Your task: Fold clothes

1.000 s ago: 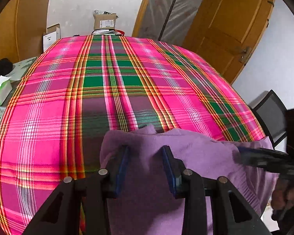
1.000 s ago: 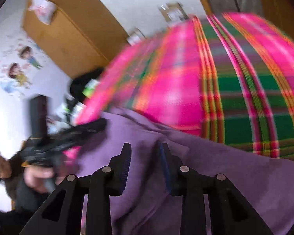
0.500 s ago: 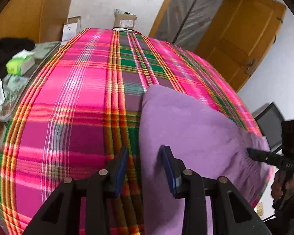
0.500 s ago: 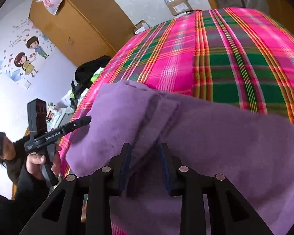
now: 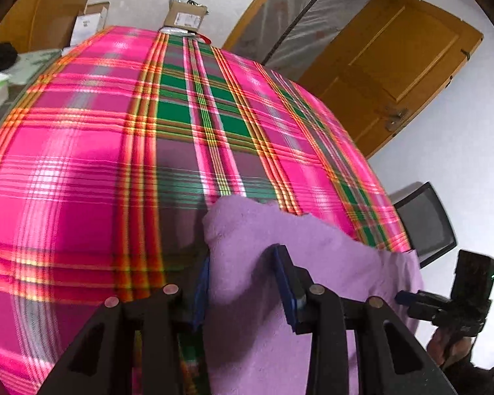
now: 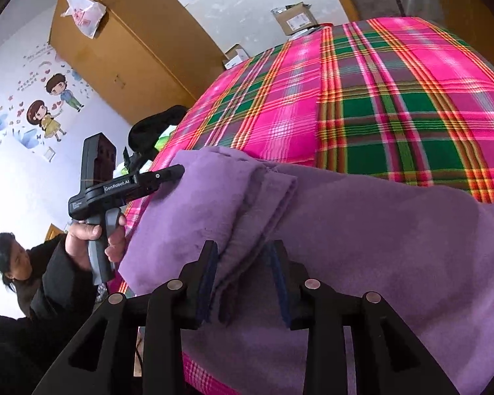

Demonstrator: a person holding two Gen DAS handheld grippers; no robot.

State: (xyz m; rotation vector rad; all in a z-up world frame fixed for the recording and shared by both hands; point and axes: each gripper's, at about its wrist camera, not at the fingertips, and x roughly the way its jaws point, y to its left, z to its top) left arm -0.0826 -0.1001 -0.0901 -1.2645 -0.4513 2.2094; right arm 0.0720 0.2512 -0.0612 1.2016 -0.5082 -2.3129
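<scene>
While both claws work the purple garment (image 5: 313, 263), it lies on the plaid-covered surface (image 5: 82, 164).
Left claw (image 5: 243, 283), jaws just closing, straddles a raised fold; right claw (image 6: 243, 279), jaws just easing wider, straddles layered folds; whether either grips, I cannot tell.

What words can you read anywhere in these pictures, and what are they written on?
"GenRobot.AI": white letters on the side of the black handheld left gripper.
Small pink writing above the cartoon wall sticker of two children: too small to read.
White labels on the brown cardboard boxes by the far wall: too blurred to read.
Nothing else carries readable text.
</scene>
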